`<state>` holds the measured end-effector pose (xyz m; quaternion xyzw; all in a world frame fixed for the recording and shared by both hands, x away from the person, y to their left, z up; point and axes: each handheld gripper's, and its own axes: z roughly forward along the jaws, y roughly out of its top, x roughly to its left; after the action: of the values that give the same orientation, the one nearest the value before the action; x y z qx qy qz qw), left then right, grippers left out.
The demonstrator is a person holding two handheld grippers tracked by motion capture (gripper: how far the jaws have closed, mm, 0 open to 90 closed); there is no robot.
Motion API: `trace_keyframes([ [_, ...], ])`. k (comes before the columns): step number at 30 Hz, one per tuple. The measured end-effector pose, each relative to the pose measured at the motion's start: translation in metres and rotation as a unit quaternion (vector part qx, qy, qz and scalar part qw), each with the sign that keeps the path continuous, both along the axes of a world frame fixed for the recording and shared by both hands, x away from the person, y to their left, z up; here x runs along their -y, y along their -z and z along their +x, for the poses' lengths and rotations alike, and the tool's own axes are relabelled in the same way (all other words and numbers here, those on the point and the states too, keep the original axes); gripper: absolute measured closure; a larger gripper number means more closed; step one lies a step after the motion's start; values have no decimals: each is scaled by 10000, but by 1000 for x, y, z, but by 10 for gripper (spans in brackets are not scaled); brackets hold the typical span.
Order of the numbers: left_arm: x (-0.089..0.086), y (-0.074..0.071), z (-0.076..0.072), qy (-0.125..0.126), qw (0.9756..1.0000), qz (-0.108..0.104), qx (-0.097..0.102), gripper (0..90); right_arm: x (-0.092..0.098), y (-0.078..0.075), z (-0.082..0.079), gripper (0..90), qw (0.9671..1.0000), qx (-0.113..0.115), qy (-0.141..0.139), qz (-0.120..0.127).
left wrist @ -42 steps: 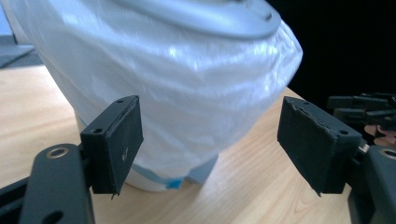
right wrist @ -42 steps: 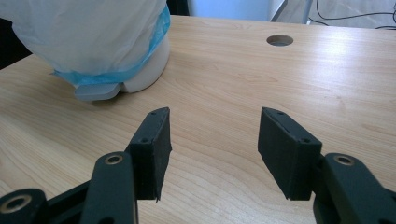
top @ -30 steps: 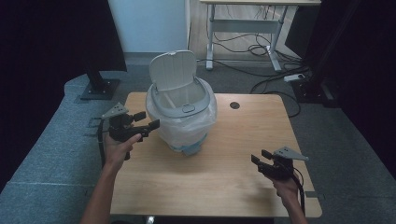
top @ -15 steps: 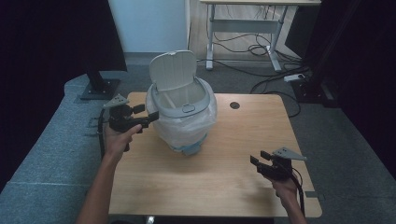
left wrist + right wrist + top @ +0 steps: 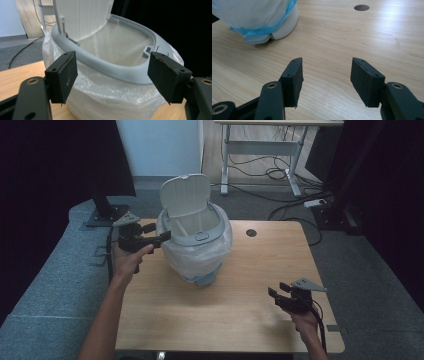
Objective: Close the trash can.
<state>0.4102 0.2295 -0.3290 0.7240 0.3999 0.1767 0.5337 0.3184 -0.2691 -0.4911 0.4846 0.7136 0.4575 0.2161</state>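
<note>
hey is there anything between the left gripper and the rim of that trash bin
Nothing visible. The left gripper hangs open right at the grey rim of the trash bin, jaws on either side of it, with only air between.

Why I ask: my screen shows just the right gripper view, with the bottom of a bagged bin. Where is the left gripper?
Observer: The left gripper is at the left side of the bin, level with its grey rim, jaws open.
Operator: Is it gripping the rim?
Observer: No. In the left gripper view the open jaws frame the rim, and neither pad visibly touches it.
Operator: Is the lid shut?
Observer: No. The lid stands raised at the bin's far side.
</note>
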Motion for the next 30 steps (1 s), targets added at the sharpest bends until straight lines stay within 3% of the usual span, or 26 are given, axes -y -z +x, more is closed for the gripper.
trace_keyframes([
  [7,-1,-8,6,-52,9999,75,130,236,-2,0,0,432,10000,-7,-18,-42],
  [11,-2,-14,12,-45,9999,-65,120,236,-3,2,0,432,10000,-42,-25,-84],
  [17,-3,-21,24,-132,9998,-25,134,235,-7,5,1,431,9998,-83,-84,-168],
  [30,-5,-19,50,-206,9998,42,64,236,-9,9,3,430,9996,-183,-112,-193],
])
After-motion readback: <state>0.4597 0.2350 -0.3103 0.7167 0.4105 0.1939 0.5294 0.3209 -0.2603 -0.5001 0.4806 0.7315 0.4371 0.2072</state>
